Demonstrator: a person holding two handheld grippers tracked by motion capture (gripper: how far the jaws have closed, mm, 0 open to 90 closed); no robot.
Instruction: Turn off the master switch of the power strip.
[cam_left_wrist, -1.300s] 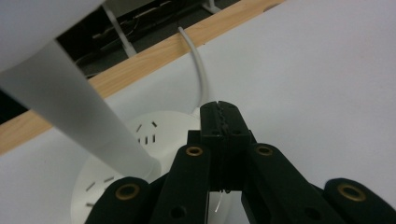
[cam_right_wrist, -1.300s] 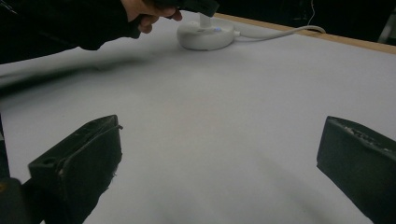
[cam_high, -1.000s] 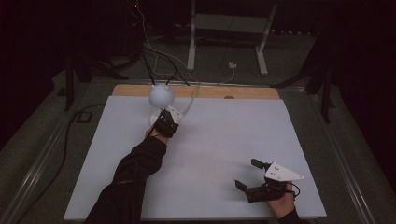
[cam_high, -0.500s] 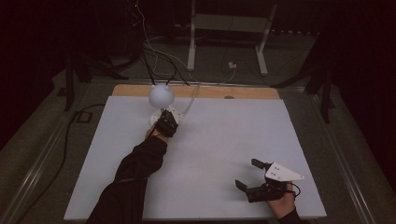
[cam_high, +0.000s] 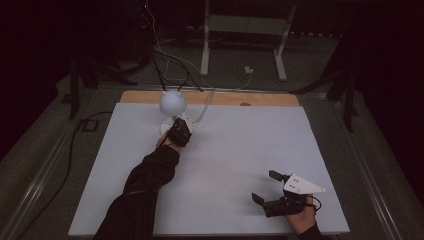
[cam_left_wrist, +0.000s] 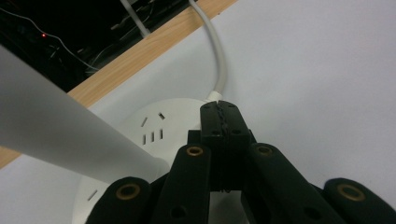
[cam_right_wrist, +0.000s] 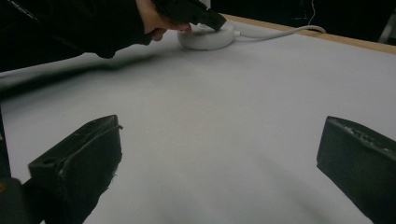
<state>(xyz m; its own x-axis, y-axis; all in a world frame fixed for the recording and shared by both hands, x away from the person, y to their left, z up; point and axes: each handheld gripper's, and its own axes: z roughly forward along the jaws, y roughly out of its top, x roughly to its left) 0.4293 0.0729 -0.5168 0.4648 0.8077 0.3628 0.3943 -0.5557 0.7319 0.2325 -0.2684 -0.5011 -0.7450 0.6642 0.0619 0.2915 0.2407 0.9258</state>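
Almost nothing has shifted over the last second: in the high view the left tool (cam_high: 179, 131) sits at the same spot on the lamp base (cam_high: 167, 125) as before, and the right tool (cam_high: 274, 192) has kept its place near the front right corner of the tabletop (cam_high: 240, 145). That stillness suggests the left hand is pressing or dwelling on the base, perhaps working a touch switch, rather than moving the lamp anywhere; the globe (cam_high: 173, 102) shows no obvious glow, so I judge the switching step as not yet finished. The left tool is fully closed with nothing between its jaws; in the left gripper view its tips (cam_left_wrist: 219, 114) meet flat against each other and rest on the round white base (cam_left_wrist: 154, 123), right beside where the white power cable (cam_left_wrist: 219, 56) enters it, with the lamp's pale stem (cam_left_wrist: 56, 135) slanting across the left. The lamp stands at the far left part of the tabletop, close to the wooden edge strip (cam_high: 250, 98). The right tool is spread wide and empty, well apart from the lamp; in the right gripper view its two jaws frame bare tabletop, with the base (cam_right_wrist: 205, 37) and the left hand (cam_right_wrist: 156, 21) far off.
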